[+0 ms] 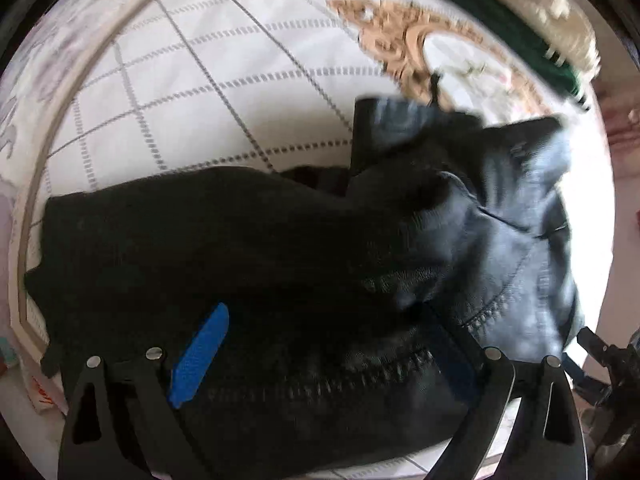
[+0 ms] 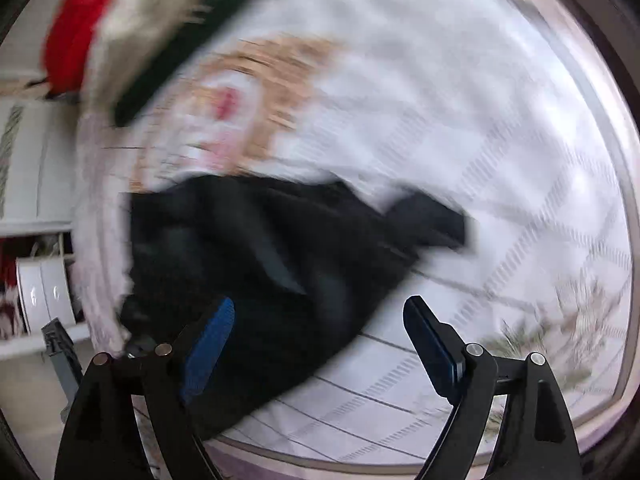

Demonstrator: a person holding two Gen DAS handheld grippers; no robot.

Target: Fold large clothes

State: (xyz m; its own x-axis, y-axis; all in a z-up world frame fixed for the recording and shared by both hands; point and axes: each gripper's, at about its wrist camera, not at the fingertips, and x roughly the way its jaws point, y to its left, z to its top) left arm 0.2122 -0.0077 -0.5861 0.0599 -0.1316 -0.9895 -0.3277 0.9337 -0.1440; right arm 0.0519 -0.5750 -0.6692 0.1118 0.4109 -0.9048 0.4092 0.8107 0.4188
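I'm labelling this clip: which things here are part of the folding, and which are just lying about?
Part of the job:
black jacket
left gripper
right gripper
patterned white bedspread

Lying about:
red, cream and green knitted item
white shelving

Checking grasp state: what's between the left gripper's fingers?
Left wrist view: the black jacket bunches between the open left gripper fingers, hiding the bedspread there.

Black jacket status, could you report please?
Both grippers, left and right, open. Black jacket bunched on quilt, unfolded. Nothing in the way.
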